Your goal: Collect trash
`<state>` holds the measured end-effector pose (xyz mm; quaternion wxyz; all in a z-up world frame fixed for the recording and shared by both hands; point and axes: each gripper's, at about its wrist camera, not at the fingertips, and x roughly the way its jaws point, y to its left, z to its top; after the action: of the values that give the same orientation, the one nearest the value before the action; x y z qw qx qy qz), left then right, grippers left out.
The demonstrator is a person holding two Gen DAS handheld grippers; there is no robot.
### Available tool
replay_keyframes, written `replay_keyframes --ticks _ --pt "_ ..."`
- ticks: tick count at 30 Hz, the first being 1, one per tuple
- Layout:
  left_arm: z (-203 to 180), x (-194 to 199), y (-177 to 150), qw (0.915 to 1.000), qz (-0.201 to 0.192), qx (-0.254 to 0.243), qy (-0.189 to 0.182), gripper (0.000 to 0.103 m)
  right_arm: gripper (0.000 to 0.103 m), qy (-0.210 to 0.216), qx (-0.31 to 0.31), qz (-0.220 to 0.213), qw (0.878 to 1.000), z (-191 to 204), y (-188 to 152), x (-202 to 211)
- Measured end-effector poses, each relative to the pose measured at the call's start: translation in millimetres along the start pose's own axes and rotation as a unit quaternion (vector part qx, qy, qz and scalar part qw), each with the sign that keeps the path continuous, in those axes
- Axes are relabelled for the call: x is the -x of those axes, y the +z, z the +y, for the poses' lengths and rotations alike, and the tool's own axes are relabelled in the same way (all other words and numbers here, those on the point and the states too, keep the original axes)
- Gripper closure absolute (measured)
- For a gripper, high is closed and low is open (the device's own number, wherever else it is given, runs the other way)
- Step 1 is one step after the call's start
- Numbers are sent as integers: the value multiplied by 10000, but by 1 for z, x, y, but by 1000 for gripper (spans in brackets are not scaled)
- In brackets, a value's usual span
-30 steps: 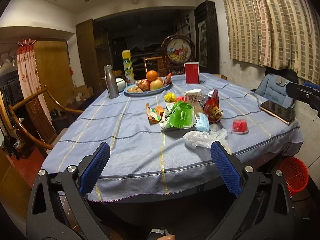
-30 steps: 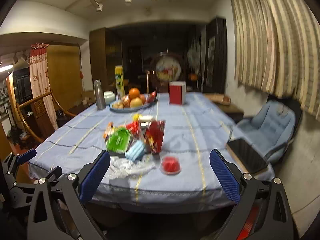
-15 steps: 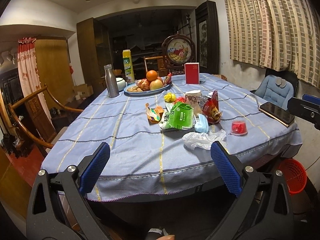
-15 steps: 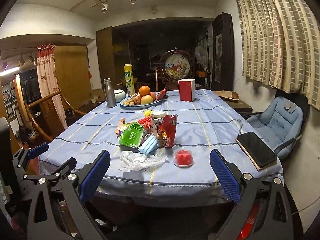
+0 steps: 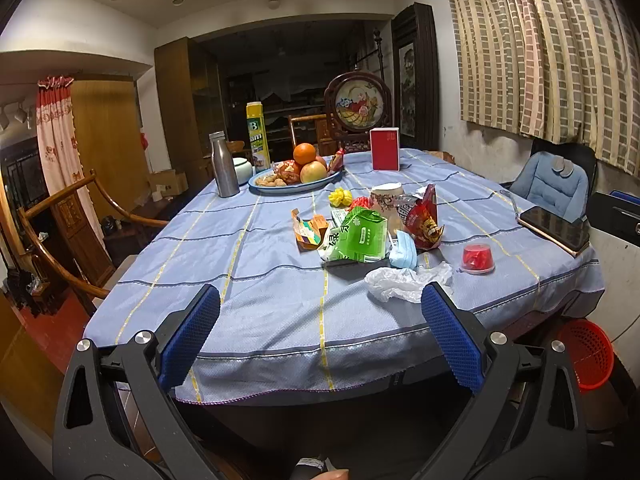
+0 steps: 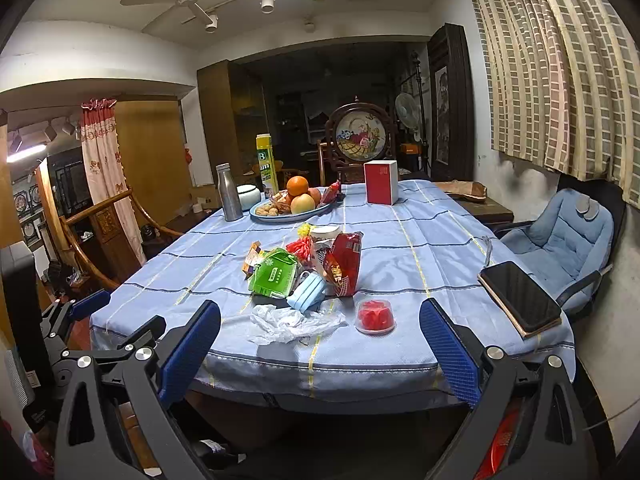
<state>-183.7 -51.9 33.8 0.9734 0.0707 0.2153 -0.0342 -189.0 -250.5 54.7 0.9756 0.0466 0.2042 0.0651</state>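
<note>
A pile of trash lies mid-table: a green packet (image 5: 358, 238) (image 6: 275, 276), a red snack bag (image 5: 421, 222) (image 6: 342, 262), a blue face mask (image 5: 403, 250) (image 6: 307, 291), a crumpled white plastic bag (image 5: 406, 282) (image 6: 294, 322), an orange wrapper (image 5: 309, 233) and a small red-filled plastic cup (image 5: 478, 258) (image 6: 375, 315). My left gripper (image 5: 320, 340) is open and empty, held off the table's near edge. My right gripper (image 6: 320, 344) is open and empty, also short of the edge. A red mesh bin (image 5: 584, 354) stands on the floor at the right.
The table has a blue cloth (image 5: 248, 264). At the back stand a fruit plate (image 5: 296, 178), a steel bottle (image 5: 224, 164), a yellow can (image 5: 257, 142) and a red box (image 5: 385, 149). A phone on a book (image 6: 520, 298) lies at the right edge. A blue chair (image 6: 560, 240) and a wooden chair (image 5: 60, 232) flank the table.
The right gripper has risen and steadied, so its view is sharp and shows the table from higher up. The left gripper has barely shifted. Nothing on the table has moved.
</note>
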Motion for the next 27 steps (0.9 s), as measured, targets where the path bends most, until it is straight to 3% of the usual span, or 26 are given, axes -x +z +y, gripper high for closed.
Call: replay_keyframes --ticks 27 --pt "-1 -1 -1 10000 -2 2 -4 6 6 74 -4 5 10000 1 -2 1"
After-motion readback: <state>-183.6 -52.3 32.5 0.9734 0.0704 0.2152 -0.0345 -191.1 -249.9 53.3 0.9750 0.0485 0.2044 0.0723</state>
